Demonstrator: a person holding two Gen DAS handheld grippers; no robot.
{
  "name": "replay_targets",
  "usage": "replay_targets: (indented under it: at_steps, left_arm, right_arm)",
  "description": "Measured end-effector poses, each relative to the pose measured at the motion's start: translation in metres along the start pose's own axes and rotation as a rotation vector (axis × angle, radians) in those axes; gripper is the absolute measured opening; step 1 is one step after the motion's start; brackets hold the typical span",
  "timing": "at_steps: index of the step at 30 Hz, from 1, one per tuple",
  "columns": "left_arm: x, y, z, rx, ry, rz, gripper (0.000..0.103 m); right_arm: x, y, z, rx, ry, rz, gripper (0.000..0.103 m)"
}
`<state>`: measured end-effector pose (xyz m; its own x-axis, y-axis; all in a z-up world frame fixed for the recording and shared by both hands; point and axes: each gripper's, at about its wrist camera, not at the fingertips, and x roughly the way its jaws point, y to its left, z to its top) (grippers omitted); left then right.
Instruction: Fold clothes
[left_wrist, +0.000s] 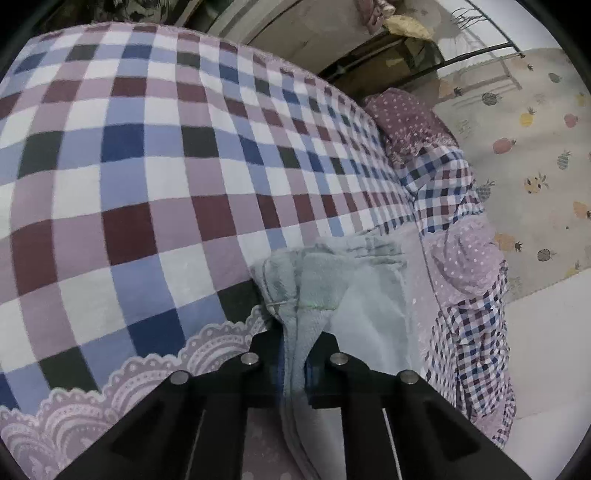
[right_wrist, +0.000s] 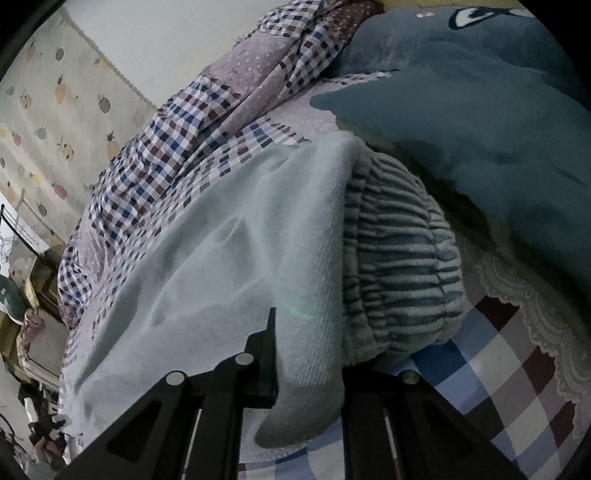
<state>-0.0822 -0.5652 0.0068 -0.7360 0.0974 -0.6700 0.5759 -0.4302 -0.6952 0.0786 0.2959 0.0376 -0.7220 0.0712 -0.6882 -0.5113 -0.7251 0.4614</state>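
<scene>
A pale blue-grey fleece garment (left_wrist: 332, 280) lies on a checked bedspread (left_wrist: 147, 166). My left gripper (left_wrist: 295, 354) is shut on a bunched fold of it, and cloth runs down between the two black fingers. In the right wrist view the same garment (right_wrist: 240, 258) spreads wide, with its ribbed elastic waistband (right_wrist: 402, 258) to the right. My right gripper (right_wrist: 306, 365) is shut on the garment near the waistband; the left finger (right_wrist: 264, 354) shows, and cloth drapes over the right one and hides it.
A dark blue plush pillow (right_wrist: 480, 110) lies just beyond the waistband. A small-checked, dotted quilt (left_wrist: 454, 206) is heaped along the bed's edge. Beyond it is a fruit-print floor mat (left_wrist: 528, 147). Furniture (right_wrist: 33, 295) stands by the bed.
</scene>
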Motion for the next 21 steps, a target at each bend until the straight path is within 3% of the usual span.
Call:
replay_targets:
  at_steps: [12, 19, 21]
  left_arm:
    - [-0.091, -0.015, -0.012, 0.060, -0.052, -0.019, 0.004]
    - [-0.168, 0.032, -0.036, 0.004, -0.047, -0.071, 0.004]
    - [-0.173, 0.044, -0.042, 0.003, -0.045, -0.073, 0.004]
  right_arm:
    - [-0.057, -0.001, 0.009, -0.039, -0.017, 0.059, 0.006]
    - [-0.115, -0.031, -0.010, -0.073, 0.027, 0.074, 0.006]
    - [-0.133, -0.040, -0.019, -0.081, 0.037, 0.080, 0.006]
